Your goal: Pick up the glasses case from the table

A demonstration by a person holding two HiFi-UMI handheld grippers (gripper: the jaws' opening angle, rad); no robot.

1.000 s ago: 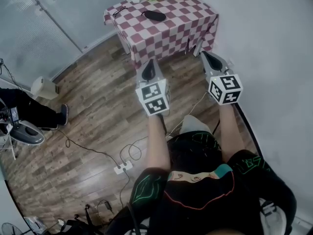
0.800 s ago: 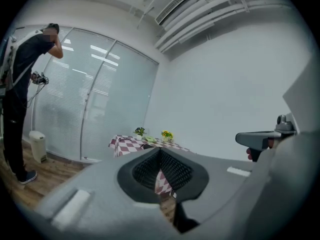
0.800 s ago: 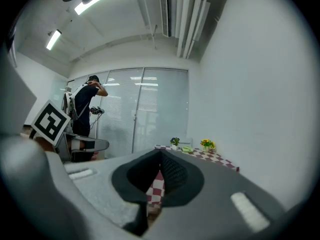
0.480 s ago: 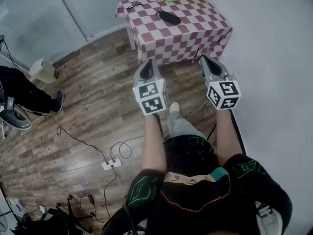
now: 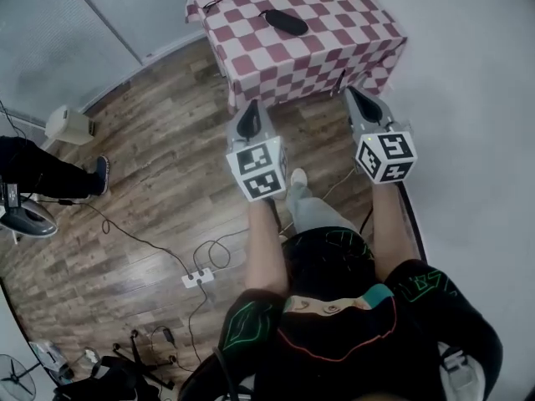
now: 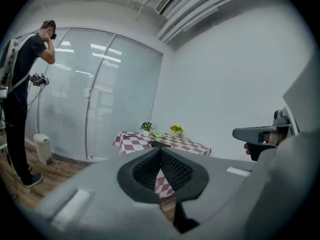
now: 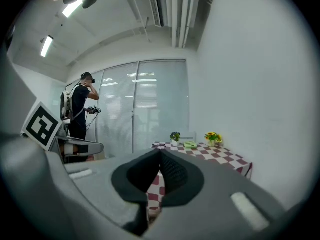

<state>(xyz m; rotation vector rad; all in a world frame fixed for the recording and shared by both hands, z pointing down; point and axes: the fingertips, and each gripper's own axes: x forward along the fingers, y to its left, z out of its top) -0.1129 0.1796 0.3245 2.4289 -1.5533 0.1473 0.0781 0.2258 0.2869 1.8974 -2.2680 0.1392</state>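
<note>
Left tongs [image 5: 252, 107] and right tongs [image 5: 354, 95], both closed and empty, edge nearer the worktop [image 5: 334, 44] at top centre, glasses case [image 5: 284, 22] still unreached.

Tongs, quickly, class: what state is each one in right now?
Left tongs: closed, holding nothing.
Right tongs: closed, holding nothing.

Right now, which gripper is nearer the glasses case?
Left, slightly. The left gripper sits short of the table, almost in line with the case; the right gripper is also short but off to the case's right.
</note>
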